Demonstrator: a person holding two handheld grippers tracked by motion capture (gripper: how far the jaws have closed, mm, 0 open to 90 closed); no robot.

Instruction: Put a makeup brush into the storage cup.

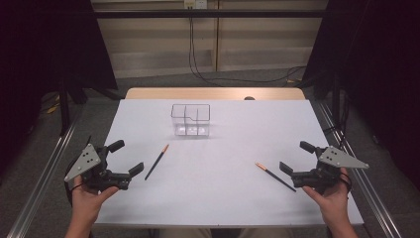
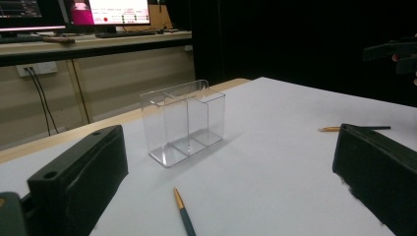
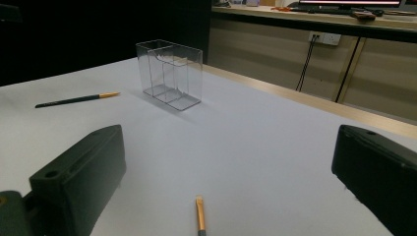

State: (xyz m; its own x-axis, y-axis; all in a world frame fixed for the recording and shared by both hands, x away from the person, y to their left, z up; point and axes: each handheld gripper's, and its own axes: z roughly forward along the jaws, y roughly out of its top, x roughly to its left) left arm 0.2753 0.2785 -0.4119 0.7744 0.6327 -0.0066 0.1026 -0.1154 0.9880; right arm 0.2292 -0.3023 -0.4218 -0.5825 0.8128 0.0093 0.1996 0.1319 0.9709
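My left gripper rests near the table's left edge, jaws spread wide, holding nothing. Just beside it lies the left pencil, a slim dark shaft, long axis diagonal, orange end toward the clear box. My right gripper, equally wide and empty, flanks the right pencil, orange end pointing inward-left. The box is rigid transparent plastic with compartments, on the smooth white table.

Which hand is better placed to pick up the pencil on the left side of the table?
The left gripper. Its open jaws sit right beside that pencil, while the right gripper is across the table, next to the other pencil.
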